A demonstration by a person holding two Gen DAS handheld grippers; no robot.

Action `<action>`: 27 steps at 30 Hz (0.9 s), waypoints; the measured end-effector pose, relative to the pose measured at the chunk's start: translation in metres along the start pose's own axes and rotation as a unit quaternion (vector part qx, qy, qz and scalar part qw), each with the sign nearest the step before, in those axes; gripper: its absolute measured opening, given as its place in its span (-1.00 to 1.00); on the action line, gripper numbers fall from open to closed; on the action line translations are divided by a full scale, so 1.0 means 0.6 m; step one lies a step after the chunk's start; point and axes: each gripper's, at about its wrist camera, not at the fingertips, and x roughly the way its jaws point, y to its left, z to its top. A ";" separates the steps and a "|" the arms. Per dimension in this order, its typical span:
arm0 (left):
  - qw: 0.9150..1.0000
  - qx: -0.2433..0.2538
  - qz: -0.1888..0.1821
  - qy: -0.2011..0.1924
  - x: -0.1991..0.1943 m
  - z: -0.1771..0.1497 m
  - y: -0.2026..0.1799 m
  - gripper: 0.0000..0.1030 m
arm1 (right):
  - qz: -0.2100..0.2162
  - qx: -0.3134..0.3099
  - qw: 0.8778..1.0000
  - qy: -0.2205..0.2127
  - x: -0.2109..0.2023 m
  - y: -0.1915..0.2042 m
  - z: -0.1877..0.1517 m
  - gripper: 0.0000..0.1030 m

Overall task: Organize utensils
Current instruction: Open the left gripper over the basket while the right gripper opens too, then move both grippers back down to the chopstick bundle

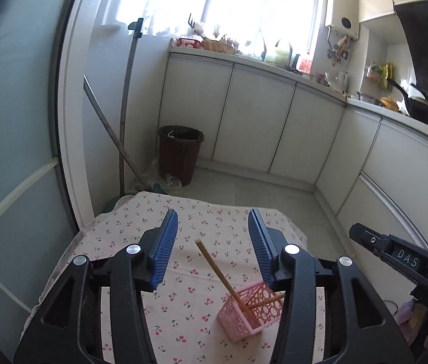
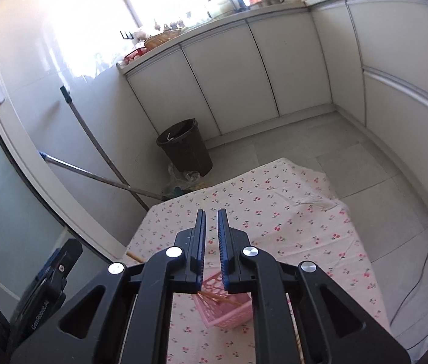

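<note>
A small pink basket point(image 1: 252, 312) with a wall of round holes stands on the near right part of the table point(image 1: 141, 230), which is covered by a pale cloth printed with red cherries. Two wooden chopsticks point(image 1: 220, 273) stand in the basket: one leans up and to the far left, its tip well above the rim, the other lies low across the basket toward the right.

The left gripper point(image 1: 214, 221) hangs over the middle of the cloth with its blue pads spread apart and nothing between them; the leaning chopstick shows in the gap but touches neither pad. The right gripper point(image 2: 211, 221) is over the basket point(image 2: 226, 309), its pads nearly pressed together with only a thin slit between them, pinching nothing.

The cloth is bare to the left of and beyond the basket. The far edge of the table meets open floor point(image 1: 259, 194), with a dark bin point(image 1: 180, 154) and two leaning mop handles point(image 1: 126, 112) at the far left corner.
</note>
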 end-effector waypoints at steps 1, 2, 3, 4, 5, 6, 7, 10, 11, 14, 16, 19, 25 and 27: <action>1.000 0.003 -0.002 0.001 -0.002 -0.002 -0.003 -0.03 | -0.008 -0.010 1.000 -0.003 -0.005 0.003 -0.004 -0.80; 1.000 0.005 -0.004 0.002 -0.004 -0.003 -0.006 -0.01 | -0.014 -0.016 1.000 -0.003 -0.009 0.003 -0.008 -0.79; 1.000 0.011 -0.006 0.003 -0.007 -0.003 -0.011 0.04 | -0.018 -0.020 1.000 -0.003 -0.012 0.002 -0.011 -0.75; 1.000 0.018 -0.006 0.004 -0.010 -0.006 -0.016 0.09 | -0.024 -0.025 0.999 -0.003 -0.015 0.002 -0.016 -0.66; 1.000 0.024 -0.005 0.004 -0.012 -0.007 -0.021 0.11 | -0.032 -0.030 0.999 -0.004 -0.019 0.000 -0.021 -0.53; 0.999 0.032 -0.003 0.005 -0.015 -0.010 -0.026 0.13 | -0.039 -0.036 0.999 -0.005 -0.024 -0.002 -0.026 -0.47; 0.999 0.038 -0.003 0.007 -0.017 -0.014 -0.030 0.14 | -0.046 -0.041 0.998 -0.006 -0.028 -0.005 -0.032 -0.40; 0.999 0.049 -0.003 0.023 -0.019 -0.030 -0.037 0.20 | -0.066 -0.052 0.996 -0.009 -0.045 -0.017 -0.049 -0.30; 0.998 0.051 -0.002 0.029 -0.019 -0.037 -0.038 0.22 | -0.070 -0.052 0.996 -0.009 -0.049 -0.020 -0.052 -0.25; 0.998 0.048 -0.002 0.049 -0.021 -0.056 -0.038 0.28 | -0.083 -0.057 0.995 -0.015 -0.064 -0.028 -0.063 -0.18; 0.997 0.049 0.000 0.057 -0.025 -0.068 -0.041 0.36 | -0.094 -0.062 0.993 -0.019 -0.074 -0.034 -0.075 -0.06; 0.996 0.061 0.002 0.062 -0.034 -0.085 -0.048 0.55 | -0.107 -0.061 0.992 -0.016 -0.086 -0.043 -0.100 0.14; 0.995 0.068 0.007 0.075 -0.049 -0.115 -0.052 0.65 | -0.147 -0.070 0.987 0.009 -0.097 -0.059 -0.150 0.20; 0.994 0.075 0.007 0.080 -0.053 -0.126 -0.055 0.69 | -0.157 -0.067 0.985 0.015 -0.104 -0.069 -0.166 0.29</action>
